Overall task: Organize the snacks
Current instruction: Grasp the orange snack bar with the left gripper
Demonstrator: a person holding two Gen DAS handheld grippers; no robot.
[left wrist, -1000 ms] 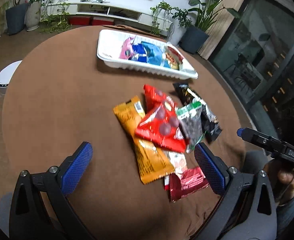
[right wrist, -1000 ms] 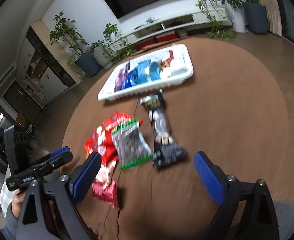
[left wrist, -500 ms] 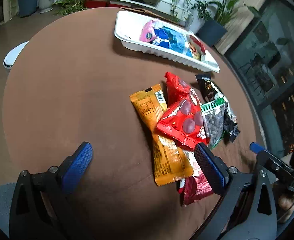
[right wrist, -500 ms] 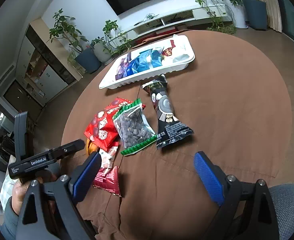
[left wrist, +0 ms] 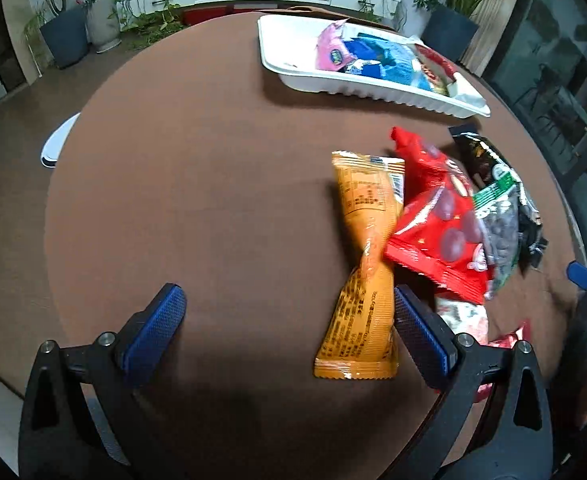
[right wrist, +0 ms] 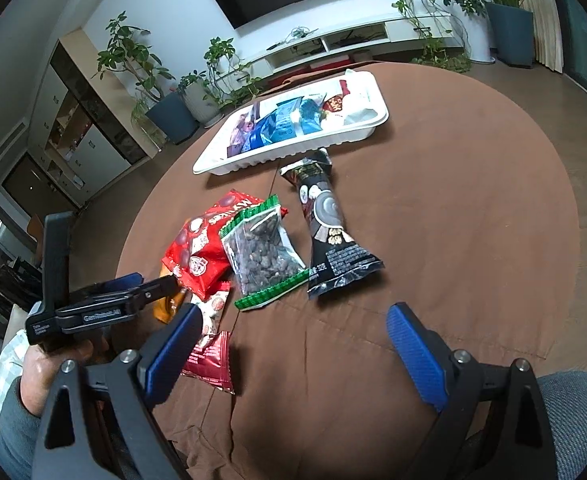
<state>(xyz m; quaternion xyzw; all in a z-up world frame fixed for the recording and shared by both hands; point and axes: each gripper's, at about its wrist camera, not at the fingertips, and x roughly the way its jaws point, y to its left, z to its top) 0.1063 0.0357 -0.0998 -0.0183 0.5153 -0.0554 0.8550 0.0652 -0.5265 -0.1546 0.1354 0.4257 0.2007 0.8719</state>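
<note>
Loose snack packets lie on the round brown table: an orange packet (left wrist: 363, 264), a red packet (left wrist: 439, 220), a clear green-edged bag of dark nuts (right wrist: 263, 252) and a black packet (right wrist: 329, 228). A white tray (left wrist: 285, 68) at the far side holds several packets. My left gripper (left wrist: 289, 334) is open and empty, its right finger close beside the orange packet's near end. My right gripper (right wrist: 293, 350) is open and empty, near the table's front edge, short of the nut bag and black packet. Small dark red packets (right wrist: 211, 360) lie by its left finger.
A hand (right wrist: 49, 360) holds the left gripper at the lower left of the right wrist view. A white round object (left wrist: 57, 142) sits beyond the table's left edge. Potted plants (right wrist: 173, 108) and a TV shelf (right wrist: 353, 36) stand behind the table. The cloth is wrinkled near the front edge.
The left gripper has moved in lower and closer to the orange packet, which now lies by its right finger. The right gripper has shifted slightly nearer the nut bag and black packet.
</note>
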